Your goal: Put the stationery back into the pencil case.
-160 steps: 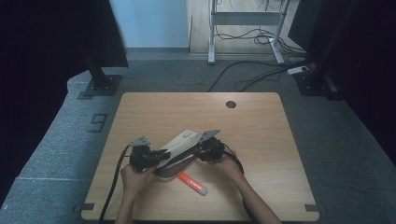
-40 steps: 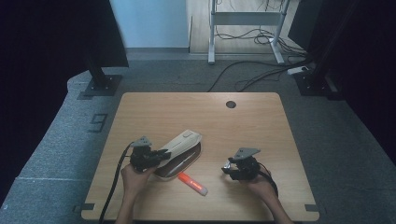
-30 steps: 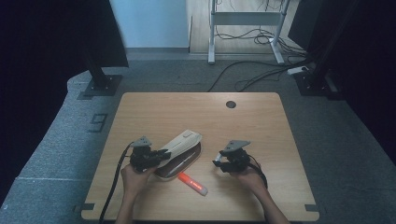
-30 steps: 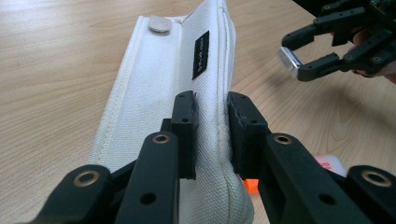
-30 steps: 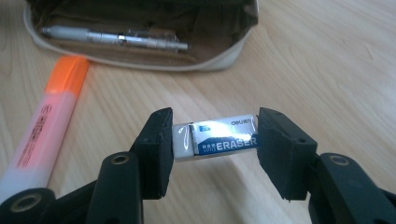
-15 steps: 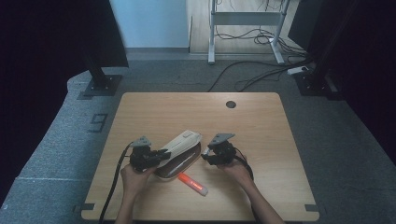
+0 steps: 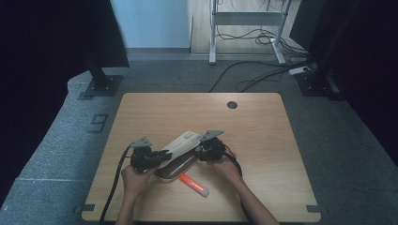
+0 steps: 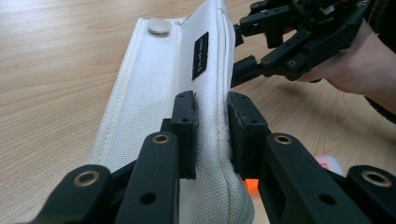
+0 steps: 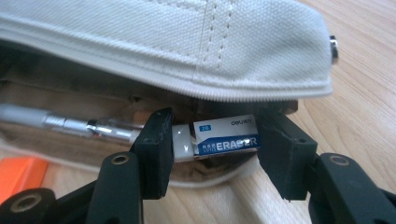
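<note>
A cream canvas pencil case [image 7: 180,145] lies at the table's near middle, its flap lifted. My left gripper [image 7: 157,157] is shut on the flap's edge; in the left gripper view the pads [image 8: 187,116] pinch the stitched flap [image 8: 159,93]. My right gripper [image 7: 199,152] sits at the case's right side, shut on a white eraser [image 9: 224,140] with a blue sleeve, held at the open mouth under the flap [image 9: 210,42]. A silver-tipped pen [image 9: 70,125] lies inside the case. The left gripper view has the right gripper [image 8: 243,51] beyond the flap.
An orange and white marker [image 7: 193,184] lies on the wooden table [image 7: 263,131] just in front of the case. A round cable hole [image 7: 232,104] is at the far edge. Dark stands and floor cables lie beyond the table.
My right gripper has moved left from the table's right part to the case's open mouth, carrying the eraser. The left gripper and the flap have stayed put.
</note>
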Available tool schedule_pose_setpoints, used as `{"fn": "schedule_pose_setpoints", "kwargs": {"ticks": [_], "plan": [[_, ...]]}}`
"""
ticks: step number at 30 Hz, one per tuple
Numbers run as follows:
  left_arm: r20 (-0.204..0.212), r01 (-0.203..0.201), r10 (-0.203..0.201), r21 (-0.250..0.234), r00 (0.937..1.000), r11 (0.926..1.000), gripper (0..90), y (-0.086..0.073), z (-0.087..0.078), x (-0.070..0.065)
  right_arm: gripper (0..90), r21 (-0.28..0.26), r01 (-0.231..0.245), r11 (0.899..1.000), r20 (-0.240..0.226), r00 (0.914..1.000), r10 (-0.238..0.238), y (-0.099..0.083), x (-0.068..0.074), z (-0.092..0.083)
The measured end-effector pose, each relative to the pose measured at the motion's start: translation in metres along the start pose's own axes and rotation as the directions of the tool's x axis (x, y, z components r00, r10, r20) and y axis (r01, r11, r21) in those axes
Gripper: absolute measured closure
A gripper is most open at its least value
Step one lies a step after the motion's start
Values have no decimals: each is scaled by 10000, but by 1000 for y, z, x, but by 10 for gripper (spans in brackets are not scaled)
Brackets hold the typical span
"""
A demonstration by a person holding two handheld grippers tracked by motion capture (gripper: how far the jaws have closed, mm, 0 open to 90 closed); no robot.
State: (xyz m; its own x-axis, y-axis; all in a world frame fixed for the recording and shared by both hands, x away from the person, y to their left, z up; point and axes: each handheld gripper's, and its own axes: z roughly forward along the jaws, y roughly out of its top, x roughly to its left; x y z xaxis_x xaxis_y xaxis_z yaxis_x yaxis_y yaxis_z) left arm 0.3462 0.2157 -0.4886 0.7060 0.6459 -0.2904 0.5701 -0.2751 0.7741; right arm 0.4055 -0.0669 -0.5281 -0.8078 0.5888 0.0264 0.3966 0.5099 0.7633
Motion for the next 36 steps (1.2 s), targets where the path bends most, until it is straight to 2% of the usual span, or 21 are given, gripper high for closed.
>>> {"fn": "schedule_pose_setpoints", "kwargs": {"ticks": [7, 17, 20, 23, 36], "plan": [[-4, -9, 9, 10, 10000, 10000, 737, 0, 0, 0, 462, -113, -118, 9999, 108, 9999, 120, 4, -2, 11], [10, -34, 34, 11, 10000, 10000, 737, 0, 0, 0, 449, 113, -334, 9994, -61, 9994, 335, 7, -3, 23], [16, -26, 26, 3, 10000, 10000, 736, 0, 0, 0, 387, 18, -406, 9992, -182, 9990, 407, 6, -5, 21], [12, -29, 29, 3, 10000, 10000, 736, 0, 0, 0, 358, 0, -280, 9996, -169, 9995, 280, 6, -5, 16], [-34, -69, 69, -27, 10000, 10000, 734, 0, 1, 0, 372, 37, 144, 9999, -198, 9997, -143, 1, 2, -16]]}}
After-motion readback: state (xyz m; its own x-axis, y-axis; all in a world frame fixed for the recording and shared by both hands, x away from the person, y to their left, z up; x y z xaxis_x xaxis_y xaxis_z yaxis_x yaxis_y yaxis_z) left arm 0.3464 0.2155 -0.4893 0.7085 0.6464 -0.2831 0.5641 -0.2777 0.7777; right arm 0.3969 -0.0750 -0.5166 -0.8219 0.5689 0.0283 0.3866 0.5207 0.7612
